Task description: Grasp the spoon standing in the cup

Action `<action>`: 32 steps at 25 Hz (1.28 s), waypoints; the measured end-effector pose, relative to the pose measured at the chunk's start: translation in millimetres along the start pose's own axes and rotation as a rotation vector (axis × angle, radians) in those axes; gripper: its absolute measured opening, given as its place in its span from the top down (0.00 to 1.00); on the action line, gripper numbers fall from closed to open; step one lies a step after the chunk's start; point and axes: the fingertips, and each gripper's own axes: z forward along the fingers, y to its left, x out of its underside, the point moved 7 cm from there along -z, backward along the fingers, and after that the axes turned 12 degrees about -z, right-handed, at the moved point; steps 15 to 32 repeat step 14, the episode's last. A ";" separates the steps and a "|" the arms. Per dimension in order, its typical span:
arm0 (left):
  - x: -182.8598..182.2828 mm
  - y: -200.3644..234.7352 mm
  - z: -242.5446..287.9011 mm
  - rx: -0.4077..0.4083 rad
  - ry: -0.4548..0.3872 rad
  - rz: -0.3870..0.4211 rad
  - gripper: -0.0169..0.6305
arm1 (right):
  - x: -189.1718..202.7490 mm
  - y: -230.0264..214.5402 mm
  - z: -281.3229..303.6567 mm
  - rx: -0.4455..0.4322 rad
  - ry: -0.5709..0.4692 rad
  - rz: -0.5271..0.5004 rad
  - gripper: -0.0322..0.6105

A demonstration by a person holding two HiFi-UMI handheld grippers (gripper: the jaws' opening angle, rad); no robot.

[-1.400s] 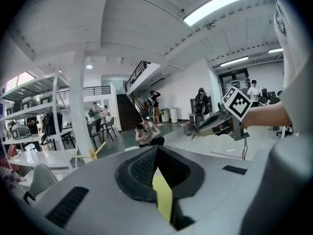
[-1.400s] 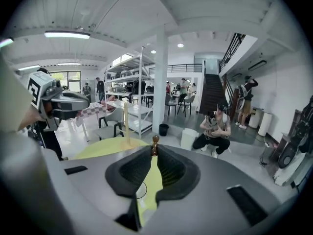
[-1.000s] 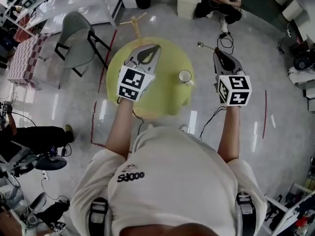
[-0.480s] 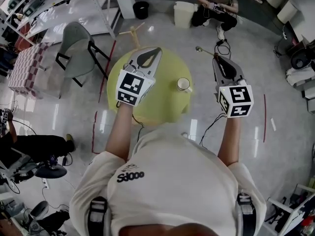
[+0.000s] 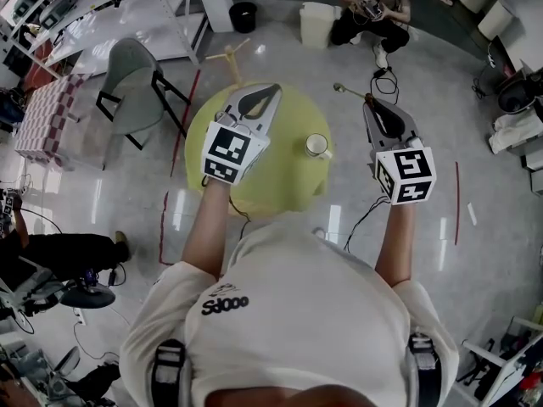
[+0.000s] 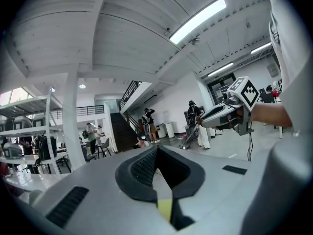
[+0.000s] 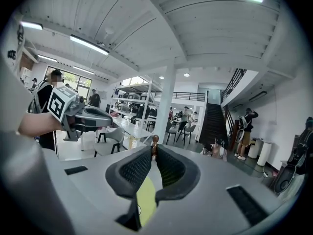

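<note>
A white cup (image 5: pixel 317 146) stands near the right edge of the round yellow table (image 5: pixel 280 181), with nothing standing in it. My right gripper (image 5: pixel 368 100) hovers to the right of the table, past the cup, shut on the spoon (image 5: pixel 348 91). The spoon's bowl points away to the left. In the right gripper view the spoon's brown handle end (image 7: pixel 155 141) pokes up between the pads. The left gripper view shows the spoon (image 6: pixel 190 137) hanging from the right gripper's tip. My left gripper (image 5: pixel 273 89) is shut with nothing in it, above the table's far left part.
A grey chair (image 5: pixel 136 75) stands left of the table and a wooden stand (image 5: pixel 229 56) behind it. A white bin (image 5: pixel 316 24), a black bin (image 5: pixel 243 15) and a crouching person (image 5: pixel 373 7) are farther back. Cables (image 5: pixel 365 206) lie on the floor at the right.
The head view has shifted a little. The right gripper still holds the spoon out of the cup and has drifted slightly left; the left gripper has barely moved.
</note>
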 end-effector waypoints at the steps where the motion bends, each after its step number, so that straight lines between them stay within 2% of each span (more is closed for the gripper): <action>1: 0.5 0.0 0.0 -0.001 0.002 0.000 0.93 | 0.4 0.2 0.2 -0.002 0.000 0.001 0.86; 32: 3.1 -1.3 -2.6 -0.006 0.015 -0.008 0.93 | 1.7 2.7 0.8 -0.015 0.006 0.008 0.86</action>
